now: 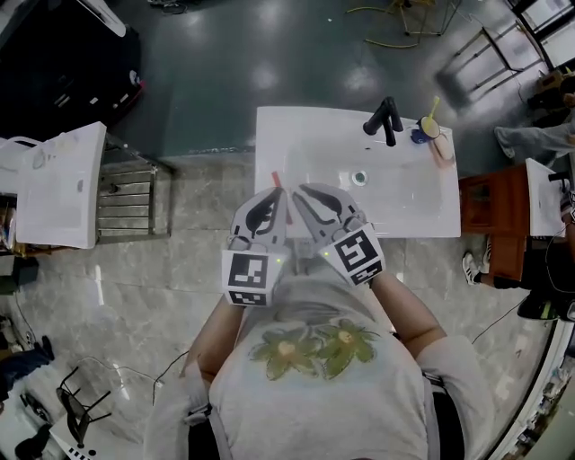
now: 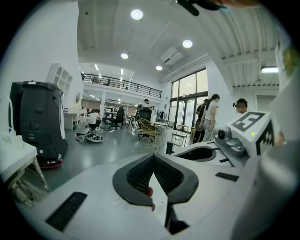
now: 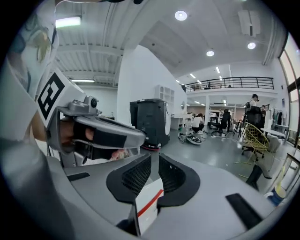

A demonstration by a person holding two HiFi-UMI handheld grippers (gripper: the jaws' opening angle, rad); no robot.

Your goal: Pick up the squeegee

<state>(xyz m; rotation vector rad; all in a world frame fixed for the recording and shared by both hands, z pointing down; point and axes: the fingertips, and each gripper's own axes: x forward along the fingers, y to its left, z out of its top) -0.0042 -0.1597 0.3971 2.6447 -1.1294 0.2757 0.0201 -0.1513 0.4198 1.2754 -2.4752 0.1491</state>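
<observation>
Light grey T-shirt point(image 1: 359, 395) with a green floral print

Bright ceiling lamps point(image 2: 136, 14) glare on the glossy floor point(image 1: 296, 54); gripper views bend at dark edges.

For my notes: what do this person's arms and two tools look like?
The left tool and right tool have pale grey shells with black ribbed pads inside the jaws. Each carries a white cube printed with black square markers and a green light. The person wears a light grey short-sleeved T-shirt with a green and yellow flower print.
</observation>
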